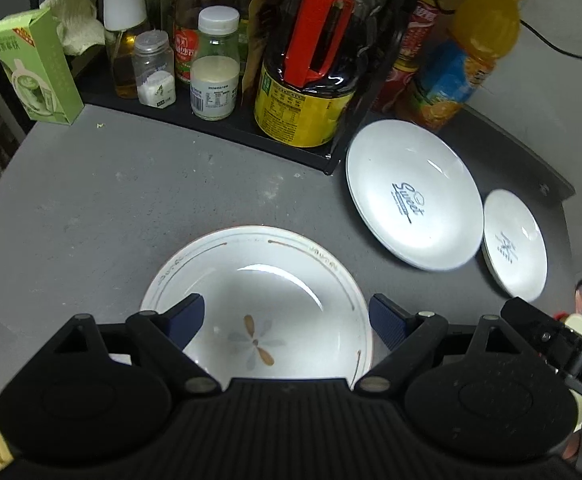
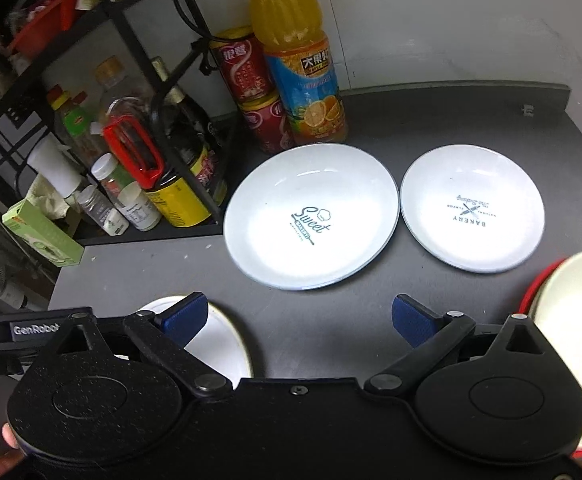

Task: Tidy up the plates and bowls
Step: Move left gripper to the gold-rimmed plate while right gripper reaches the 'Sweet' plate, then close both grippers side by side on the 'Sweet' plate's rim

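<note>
Jaws on your left gripper (image 1: 287,318) are gaping wide astride the flowered bowl (image 1: 257,304) on the bench (image 1: 91,200), likely lining up a rim grab. Your right gripper (image 2: 299,318) is hanging open and empty before the Sweet plate (image 2: 311,216) and Bakery plate (image 2: 473,208); only its view is showing the red-rimmed bowl (image 2: 575,320).

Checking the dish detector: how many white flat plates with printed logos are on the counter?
2. The Sweet plate lies in front of the red cans and the orange juice bottle; the Bakery plate lies just right of it. No others visible.
</note>
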`<state>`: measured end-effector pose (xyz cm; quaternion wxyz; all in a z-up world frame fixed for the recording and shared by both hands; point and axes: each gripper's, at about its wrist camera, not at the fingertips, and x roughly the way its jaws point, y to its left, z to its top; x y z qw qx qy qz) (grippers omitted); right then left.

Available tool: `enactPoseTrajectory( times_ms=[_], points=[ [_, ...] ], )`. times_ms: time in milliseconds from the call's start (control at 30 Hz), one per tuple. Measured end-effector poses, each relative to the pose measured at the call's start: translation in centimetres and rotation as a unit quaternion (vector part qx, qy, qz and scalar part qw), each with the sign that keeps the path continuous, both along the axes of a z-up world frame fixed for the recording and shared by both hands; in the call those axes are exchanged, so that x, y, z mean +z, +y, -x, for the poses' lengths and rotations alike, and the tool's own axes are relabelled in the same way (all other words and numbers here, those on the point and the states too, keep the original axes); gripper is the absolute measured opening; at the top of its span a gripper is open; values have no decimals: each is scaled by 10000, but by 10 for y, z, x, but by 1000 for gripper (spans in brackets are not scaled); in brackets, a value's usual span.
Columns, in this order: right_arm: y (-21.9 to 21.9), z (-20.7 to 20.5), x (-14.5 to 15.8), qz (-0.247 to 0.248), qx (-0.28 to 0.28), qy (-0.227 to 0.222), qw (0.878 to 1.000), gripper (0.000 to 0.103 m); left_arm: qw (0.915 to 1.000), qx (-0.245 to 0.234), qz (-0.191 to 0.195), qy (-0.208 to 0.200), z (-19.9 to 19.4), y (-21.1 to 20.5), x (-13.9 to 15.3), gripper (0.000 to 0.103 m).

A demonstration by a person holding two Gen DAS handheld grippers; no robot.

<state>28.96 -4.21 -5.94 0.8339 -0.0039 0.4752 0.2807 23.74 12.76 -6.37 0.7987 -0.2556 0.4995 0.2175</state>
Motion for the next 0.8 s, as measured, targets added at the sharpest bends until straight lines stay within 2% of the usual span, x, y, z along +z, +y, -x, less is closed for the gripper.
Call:
enactPoseTrajectory(
  times_ms=[200, 433, 533, 800],
  points=[
    [7, -31, -10, 55, 142, 128, 9998, 98, 9993, 299, 189, -116, -20, 8, -7, 88],
    [20, -66, -18, 197, 419, 108, 9989, 88, 9974, 558, 353, -305, -44, 16, -17, 85],
    [27, -82, -20, 240, 536, 76, 9982, 85, 9961, 672, 455, -355, -55, 19, -23, 78],
    [34, -133, -33, 244, 624, 245, 9975, 70, 9885, 1128, 872, -504, -76, 28, -49, 57]
  ],
)
